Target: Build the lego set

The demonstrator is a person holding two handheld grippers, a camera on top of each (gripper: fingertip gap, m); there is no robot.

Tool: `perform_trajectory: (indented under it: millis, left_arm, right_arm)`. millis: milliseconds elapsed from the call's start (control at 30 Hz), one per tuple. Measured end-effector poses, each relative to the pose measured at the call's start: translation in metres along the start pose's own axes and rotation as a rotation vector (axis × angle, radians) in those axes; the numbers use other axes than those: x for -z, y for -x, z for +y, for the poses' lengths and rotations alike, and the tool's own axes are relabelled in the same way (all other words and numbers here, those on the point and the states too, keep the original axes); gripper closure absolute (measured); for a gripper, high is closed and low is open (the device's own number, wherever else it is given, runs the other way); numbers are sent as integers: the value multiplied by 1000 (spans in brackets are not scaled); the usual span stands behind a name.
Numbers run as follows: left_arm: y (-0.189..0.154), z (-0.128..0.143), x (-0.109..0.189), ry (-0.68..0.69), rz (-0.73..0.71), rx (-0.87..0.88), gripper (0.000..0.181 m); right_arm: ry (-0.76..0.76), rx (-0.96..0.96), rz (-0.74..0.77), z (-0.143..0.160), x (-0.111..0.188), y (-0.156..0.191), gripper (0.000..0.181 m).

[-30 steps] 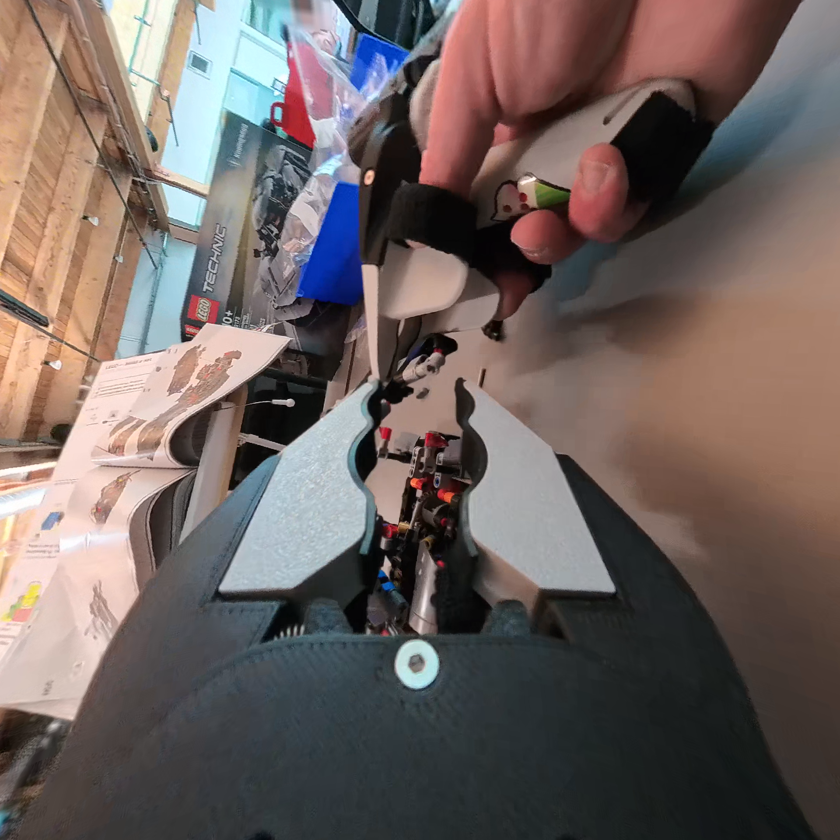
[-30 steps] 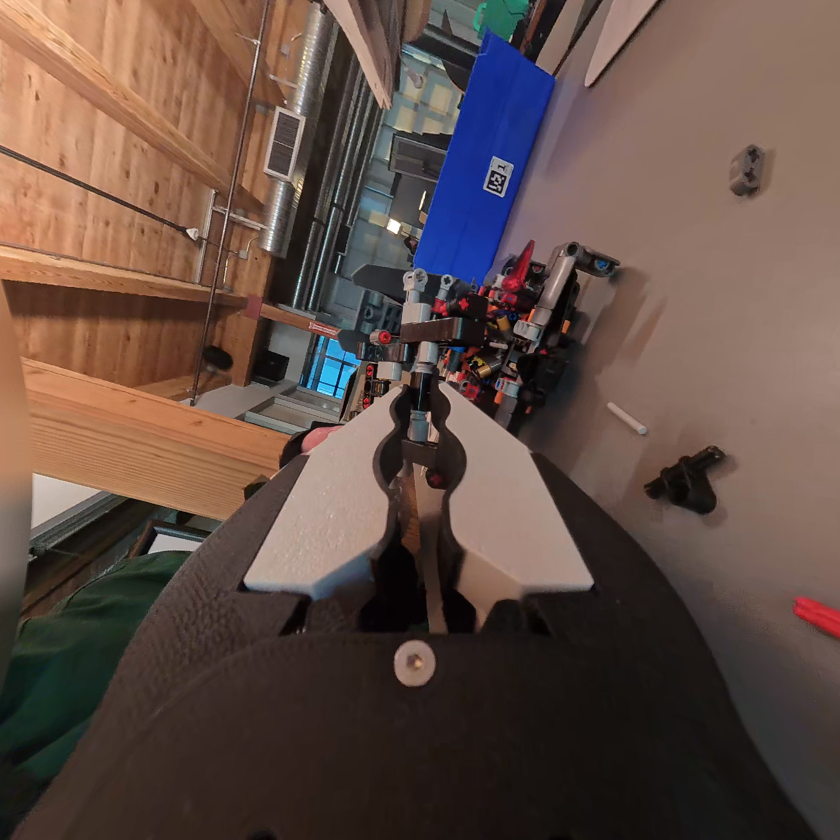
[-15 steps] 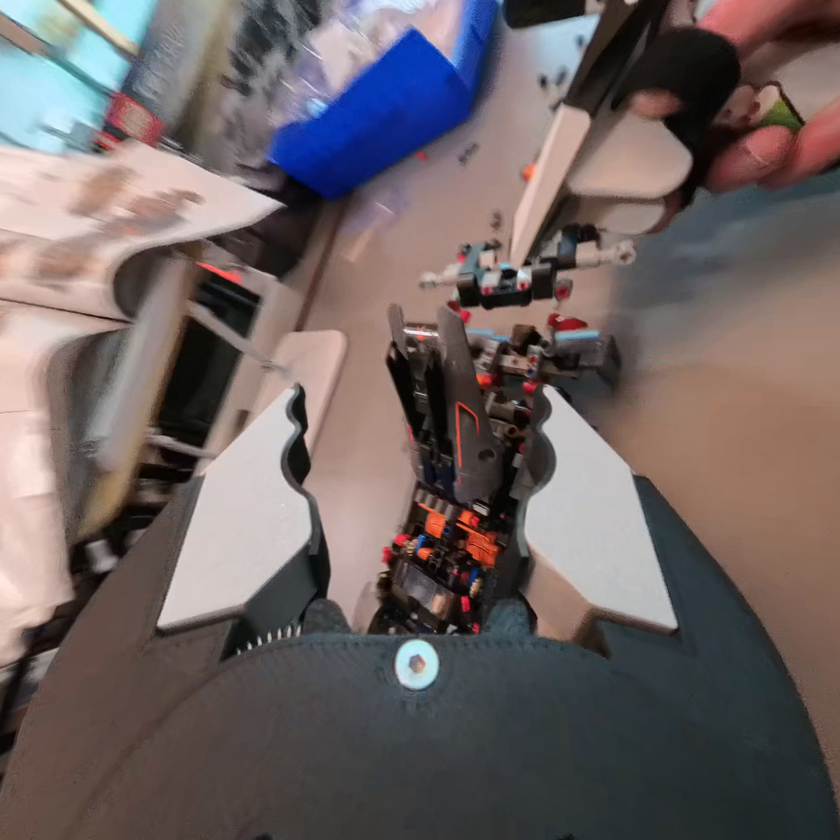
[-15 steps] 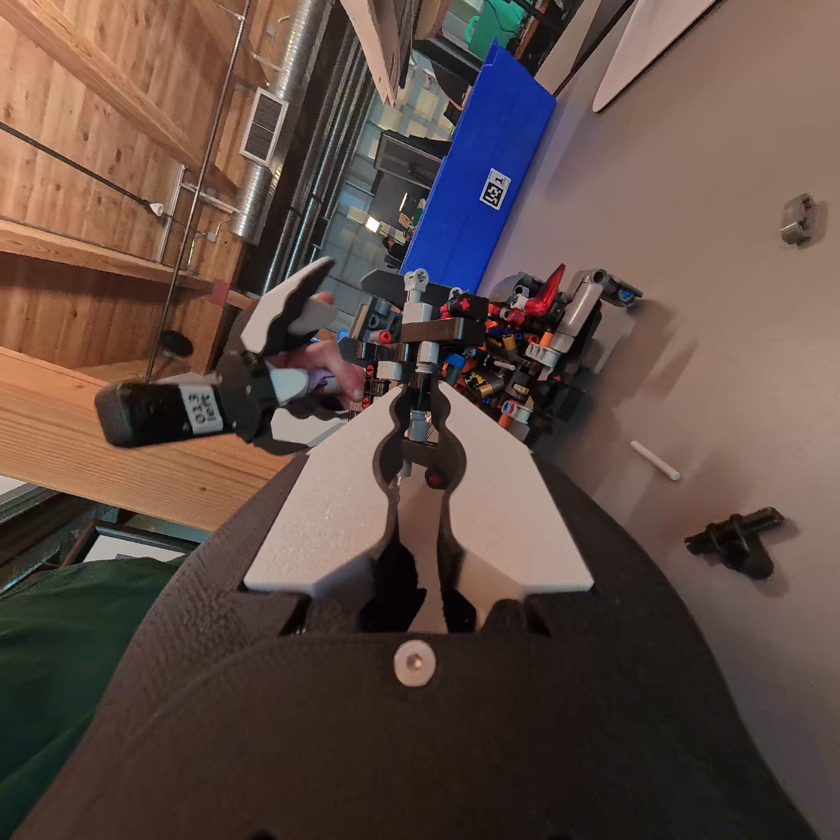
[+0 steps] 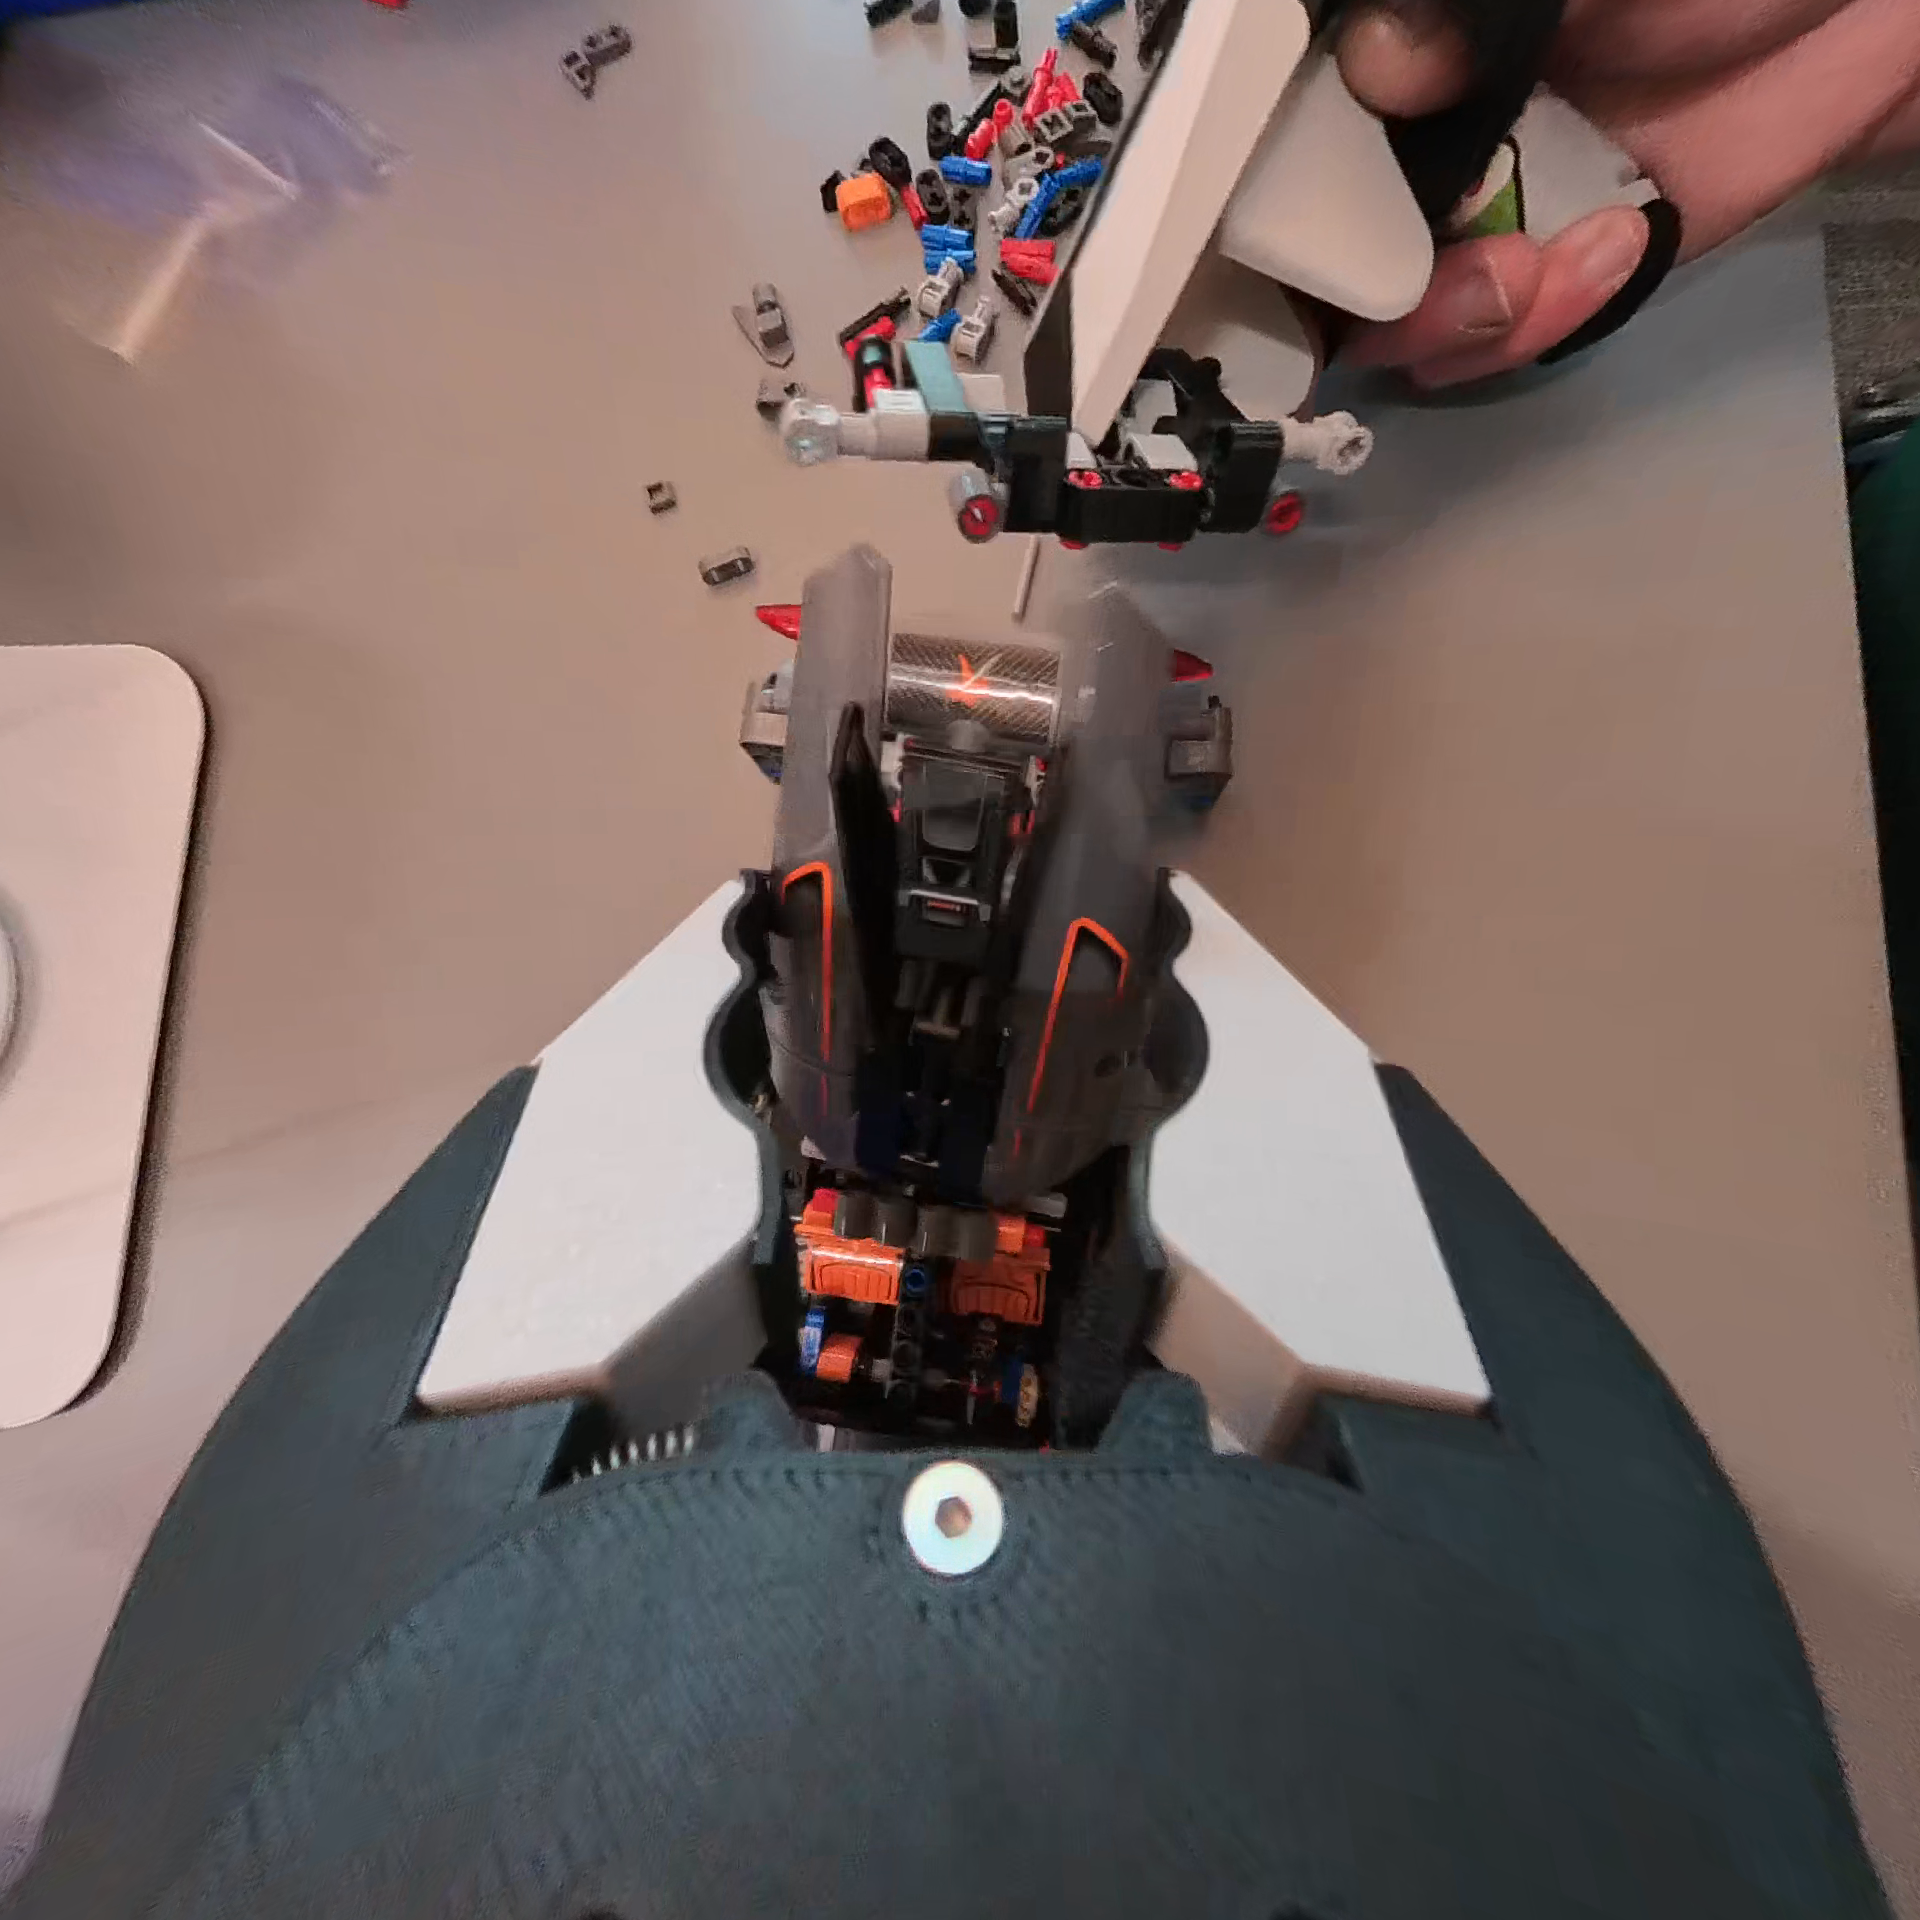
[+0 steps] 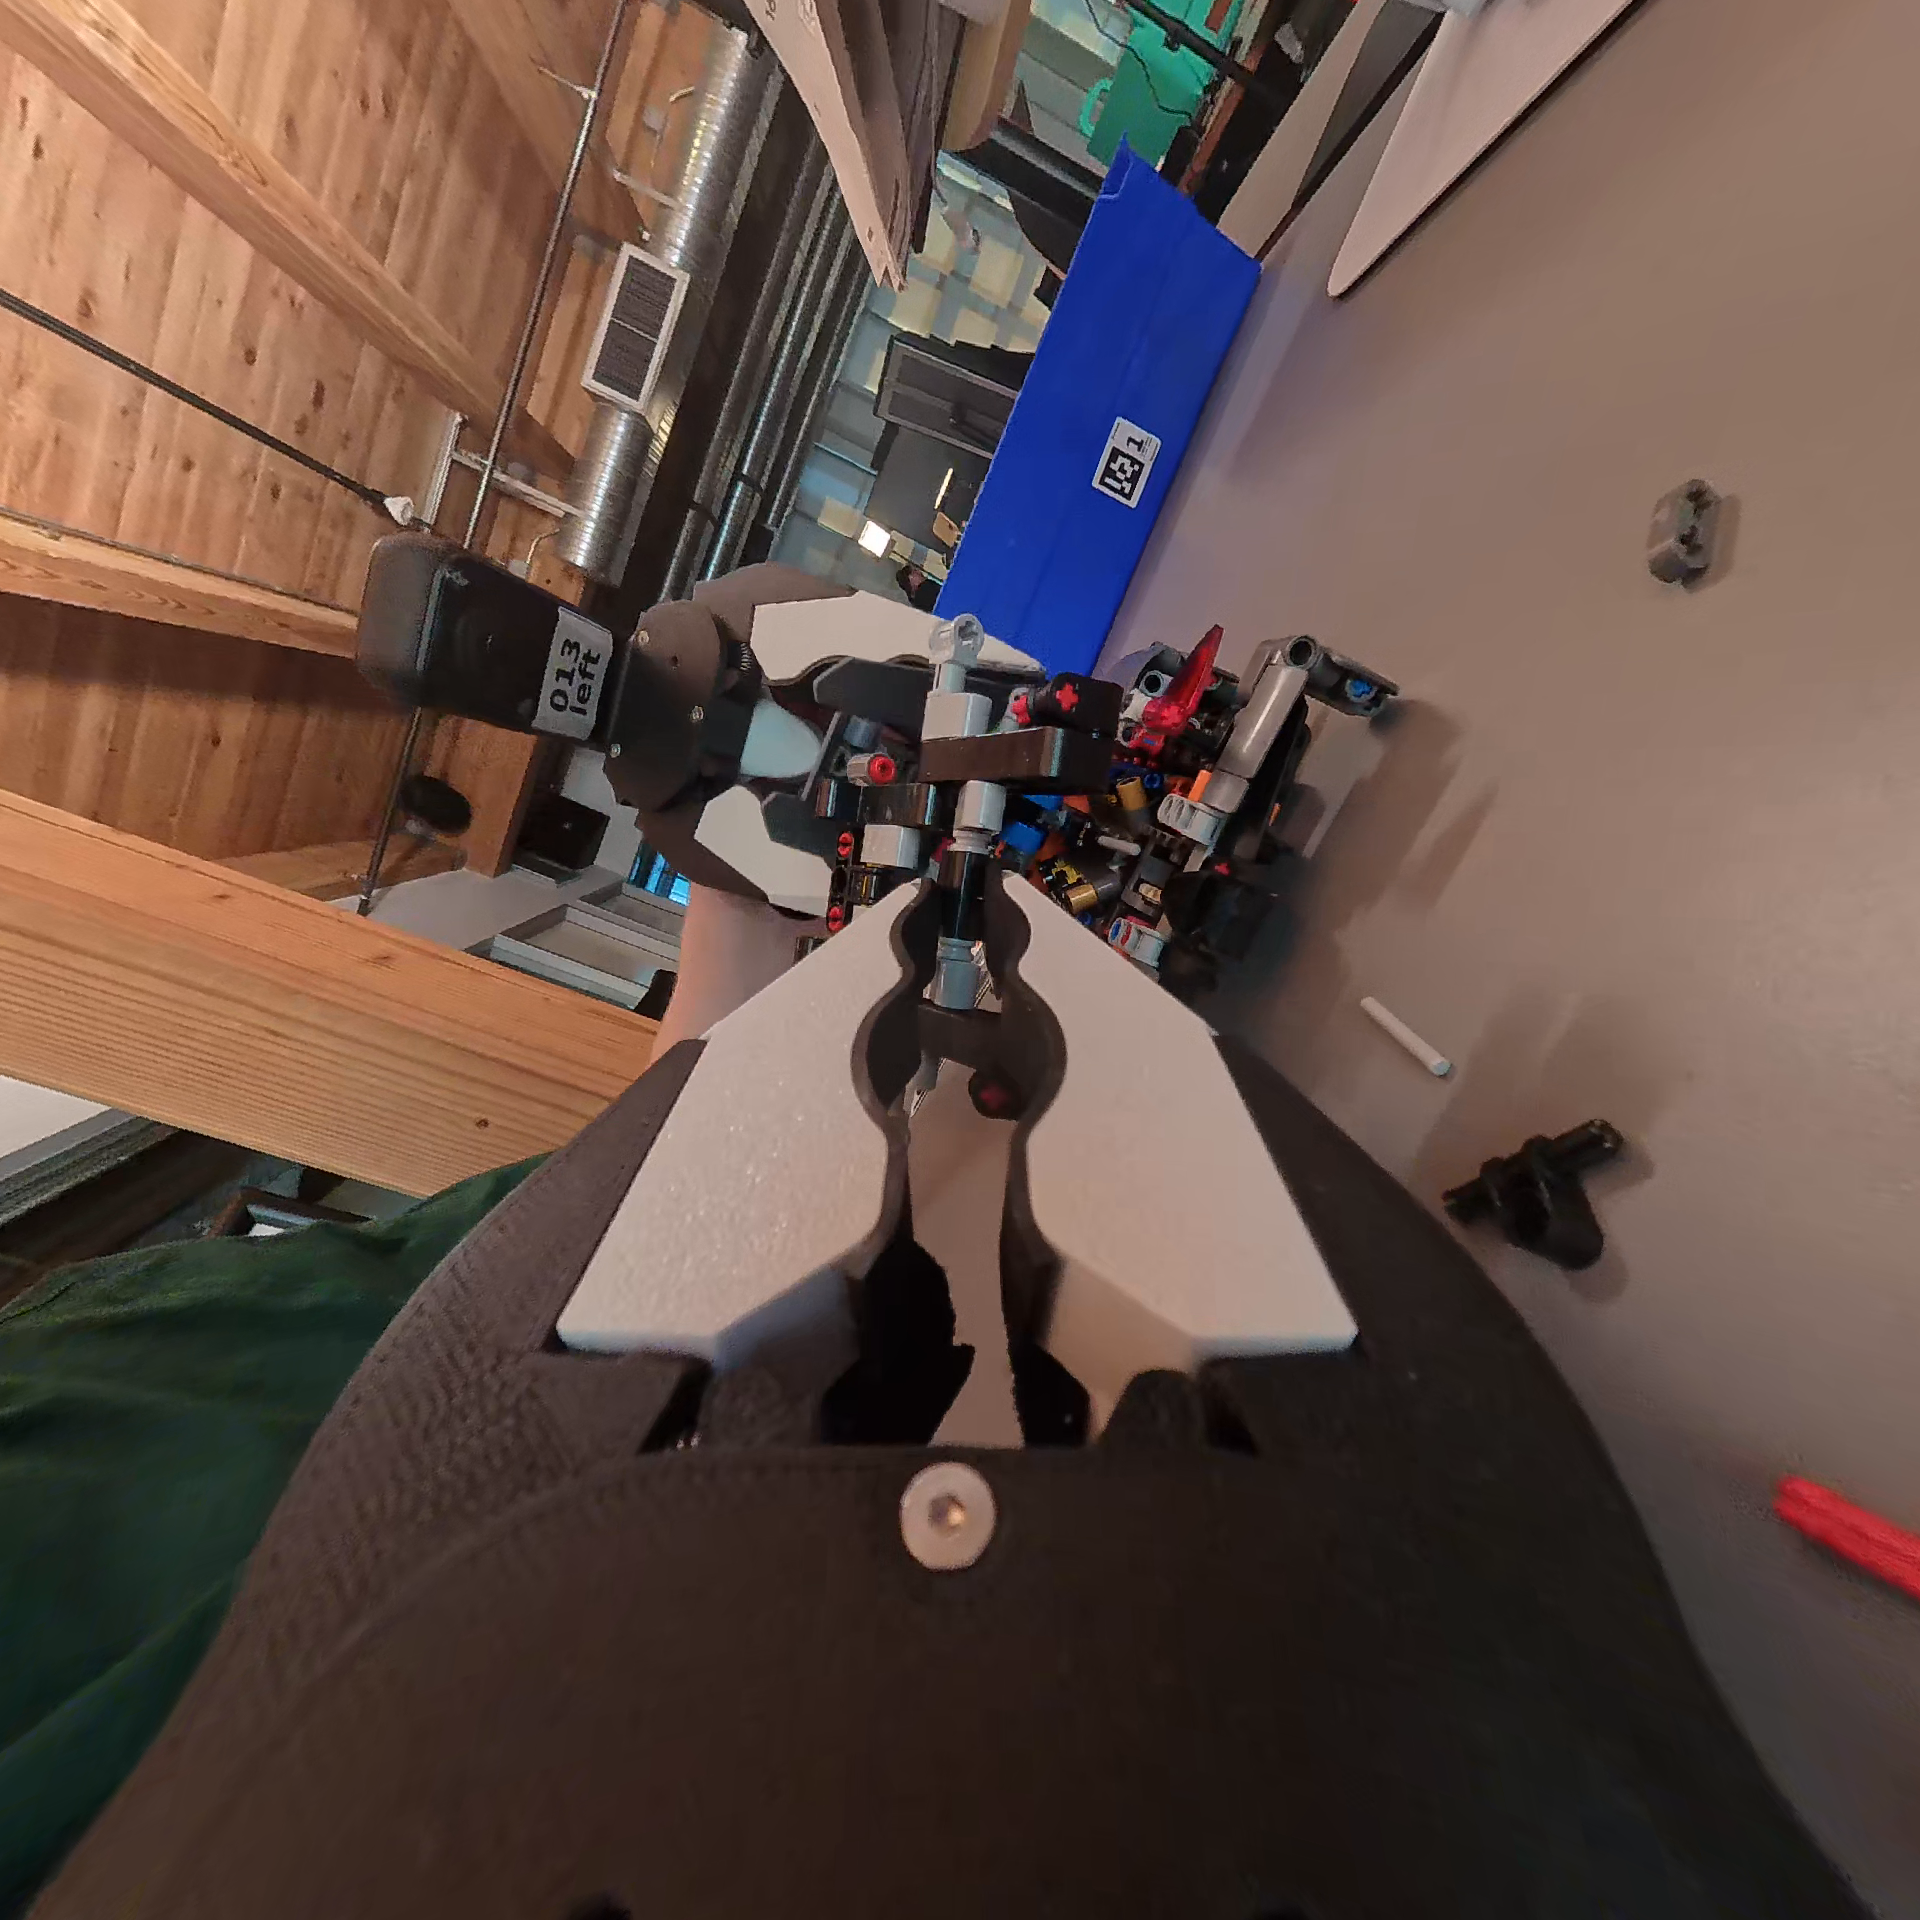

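A second ago the left gripper (image 5: 961, 997) lay on its side with its fingers nearly together around the car's edge. Now it looks straight down on the surface (image 5: 416, 831), its fingers spread about halfway and set against both flanks of the car (image 5: 951, 935). It has a hold on the body, by the look of it. The right gripper (image 6: 961, 935) has hardly moved: its fingers are nearly shut, pinching the axle piece (image 6: 977, 769) by its stem.

My reading is that the car is now braced, ready for the axle piece to go onto its far end.

The left wrist view shows what the right cannot: the axle piece (image 5: 1081, 468) hanging clear of the car at 12 o'clock, apart from it, and the loose parts (image 5: 966, 197) scattered beyond. The right wrist view alone shows the car (image 6: 1195, 810) sitting on the surface, a blue bin (image 6: 1112, 436) at 12 o'clock, and a black connector (image 6: 1532, 1195) at 3 o'clock.
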State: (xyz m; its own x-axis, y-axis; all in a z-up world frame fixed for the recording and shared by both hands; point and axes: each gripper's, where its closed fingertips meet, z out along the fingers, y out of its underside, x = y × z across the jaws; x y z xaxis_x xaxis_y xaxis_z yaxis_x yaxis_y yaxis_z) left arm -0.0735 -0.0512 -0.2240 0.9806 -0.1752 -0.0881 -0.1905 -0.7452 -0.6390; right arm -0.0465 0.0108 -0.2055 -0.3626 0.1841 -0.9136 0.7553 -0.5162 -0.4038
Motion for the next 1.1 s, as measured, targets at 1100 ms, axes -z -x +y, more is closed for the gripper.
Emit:
perform_trajectory:
  millis: [1100]
  left_arm:
    - [-57, 20, 51, -314, 316, 139, 107]
  right_arm:
    - [25, -7, -76, 12, -7, 16, 176]
